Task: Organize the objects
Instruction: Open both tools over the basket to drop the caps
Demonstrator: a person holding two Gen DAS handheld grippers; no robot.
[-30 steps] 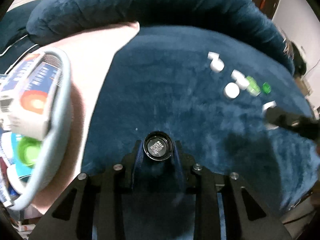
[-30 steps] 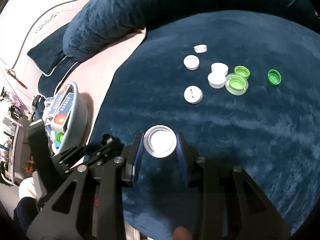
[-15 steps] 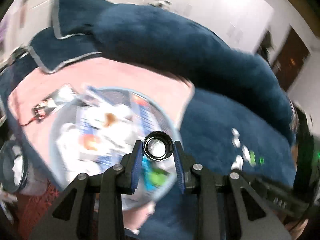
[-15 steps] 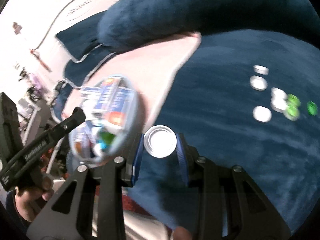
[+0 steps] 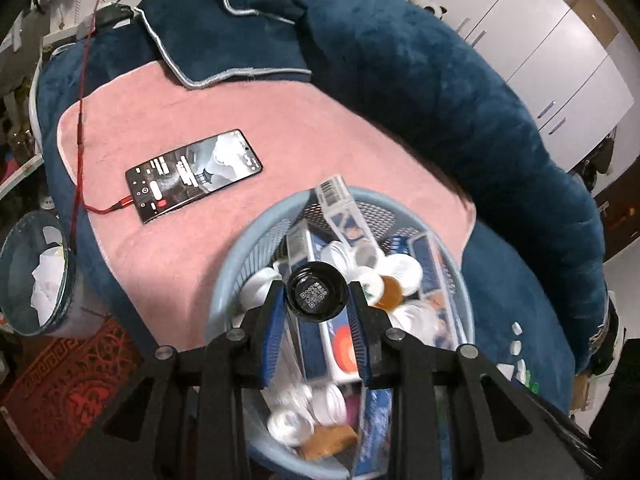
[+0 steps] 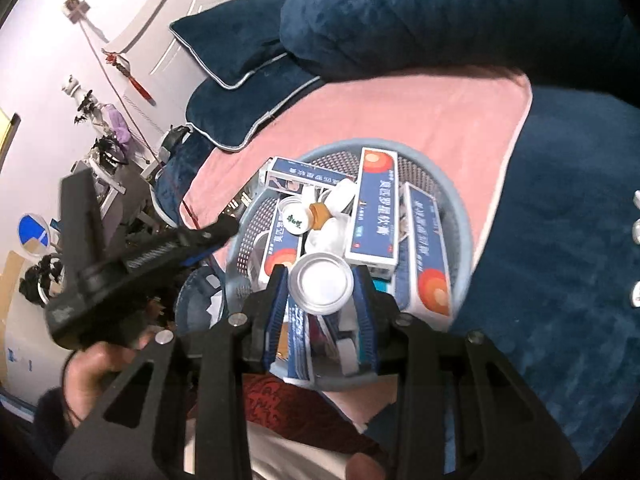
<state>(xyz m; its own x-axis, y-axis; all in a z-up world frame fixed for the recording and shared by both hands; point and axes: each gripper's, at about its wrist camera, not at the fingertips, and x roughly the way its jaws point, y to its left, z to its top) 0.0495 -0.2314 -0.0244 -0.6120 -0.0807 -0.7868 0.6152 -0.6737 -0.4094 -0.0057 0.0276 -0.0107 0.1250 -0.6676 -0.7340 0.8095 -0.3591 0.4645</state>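
Clamped between the 2 blue-padded fingers of the left gripper (image 5: 316, 295): a black cap (image 5: 316, 294), round, a white QR label showing inside, held directly above the light-blue mesh basket (image 5: 224, 276). Pinched likewise in the right gripper (image 6: 321, 289): a white cap (image 6: 321, 289), open side up, jaws set narrow against its rim, poised over the near part of the same basket (image 6: 460, 216). Heaped inside the basket: blue-and-white boxes (image 6: 376, 208) with orange discs, white caps (image 5: 402, 270) and an amber cap (image 6: 319, 211). Basket resting on a pink towel (image 5: 168, 120) spread over a dark blue plush surface (image 6: 560, 240). Lying on the towel well beyond the basket: a phone (image 5: 194, 176), screen lit, a red cable (image 5: 80, 128) plugged into its end. Off the towel's left edge, lower down: a round bin (image 5: 60, 272) with crumpled white paper. Scattered far to the right on the blue plush: a few small white caps (image 6: 636, 230), well apart from both grippers. Seen in the right wrist view: the left gripper's black body (image 6: 120, 264), gripped by a hand (image 6: 92, 368).
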